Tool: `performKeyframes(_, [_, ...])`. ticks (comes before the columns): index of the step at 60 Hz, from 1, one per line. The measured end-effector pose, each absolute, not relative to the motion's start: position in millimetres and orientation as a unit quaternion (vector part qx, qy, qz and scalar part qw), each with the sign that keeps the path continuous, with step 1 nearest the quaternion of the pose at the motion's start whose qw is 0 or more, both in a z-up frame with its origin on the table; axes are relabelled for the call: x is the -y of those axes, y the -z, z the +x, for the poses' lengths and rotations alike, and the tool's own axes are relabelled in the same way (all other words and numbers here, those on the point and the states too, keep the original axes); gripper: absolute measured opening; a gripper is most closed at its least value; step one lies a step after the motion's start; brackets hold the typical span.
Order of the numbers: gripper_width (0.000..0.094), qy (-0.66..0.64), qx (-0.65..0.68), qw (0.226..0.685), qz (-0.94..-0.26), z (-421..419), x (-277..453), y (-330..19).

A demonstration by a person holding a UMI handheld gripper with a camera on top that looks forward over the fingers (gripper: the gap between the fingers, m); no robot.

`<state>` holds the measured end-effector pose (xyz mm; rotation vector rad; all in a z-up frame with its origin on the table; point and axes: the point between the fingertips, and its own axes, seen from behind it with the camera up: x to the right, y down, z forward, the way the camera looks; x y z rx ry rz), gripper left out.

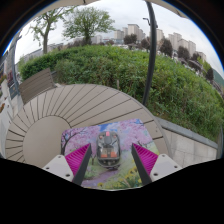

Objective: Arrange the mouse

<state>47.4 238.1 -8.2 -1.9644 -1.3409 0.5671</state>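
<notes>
A dark computer mouse (108, 148) with orange and grey markings lies on a flowery pink and lilac mouse mat (112, 136) on a round slatted wooden table (60, 110). My gripper (111, 160) is open, with its magenta pads (77, 158) on either side. The mouse stands between the fingers with a gap at each side and rests on the mat.
The round table's edge curves away to the left and far side. Beyond it is a large green hedge (150, 80), with trees (85, 20) and tall buildings (175, 42) behind. A paved strip (195, 140) lies to the right.
</notes>
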Motion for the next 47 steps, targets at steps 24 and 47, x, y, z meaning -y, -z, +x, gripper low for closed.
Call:
performKeyframes(24, [0.0843,-0.222,0.53,0.336,-0.746,143,-175,-162])
performKeyframes(47, [0.0848,-0.193,0.529,0.368,-0.74,177,-173,-212])
